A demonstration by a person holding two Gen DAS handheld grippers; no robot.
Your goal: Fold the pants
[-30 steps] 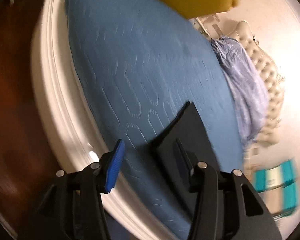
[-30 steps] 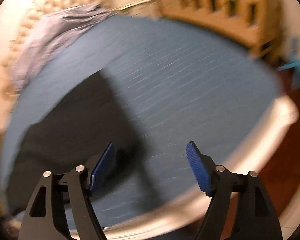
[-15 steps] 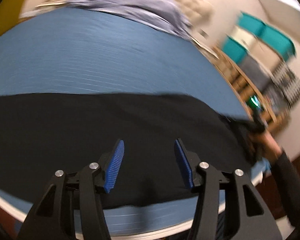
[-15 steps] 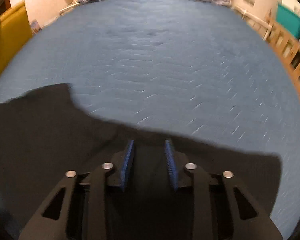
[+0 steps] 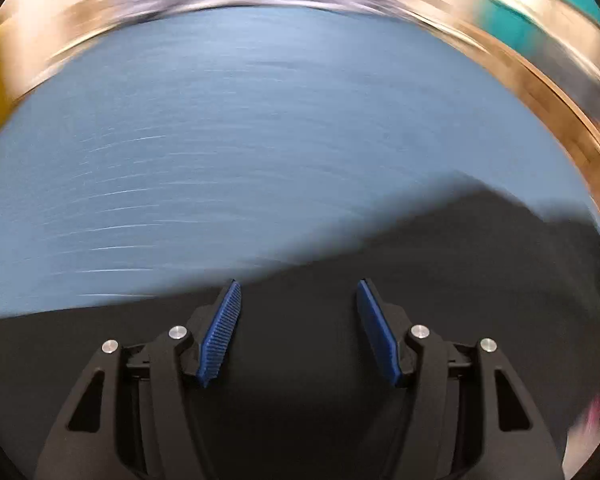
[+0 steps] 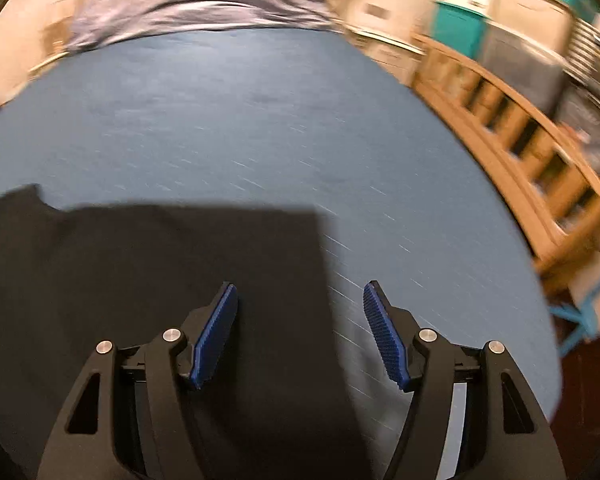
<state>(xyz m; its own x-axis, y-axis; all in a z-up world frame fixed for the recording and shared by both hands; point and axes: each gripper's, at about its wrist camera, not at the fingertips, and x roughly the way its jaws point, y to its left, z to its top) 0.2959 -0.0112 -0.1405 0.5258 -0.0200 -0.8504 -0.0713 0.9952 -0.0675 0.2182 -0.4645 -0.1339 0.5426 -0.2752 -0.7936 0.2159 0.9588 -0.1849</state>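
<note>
Both my grippers hang released, holding nothing. My left gripper [image 5: 298,330] hovers over the black pants [image 5: 440,280], spread on the blue bed [image 5: 220,140]; my right gripper [image 6: 300,330], nearly clamped half a second ago, now straddles their right edge [image 6: 320,280]. I judge that fold laid and freed.

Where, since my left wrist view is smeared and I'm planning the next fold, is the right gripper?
Observer: The right gripper hangs open, straddling the right-hand edge of the black pants, half over cloth, half over the blue bedspread.
Operator: Is the cloth tidy at that end?
Observer: Mostly. That end has a squared corner lying flat just ahead of the gripper. At the far left a small flap juts out past the straight far edge.
</note>
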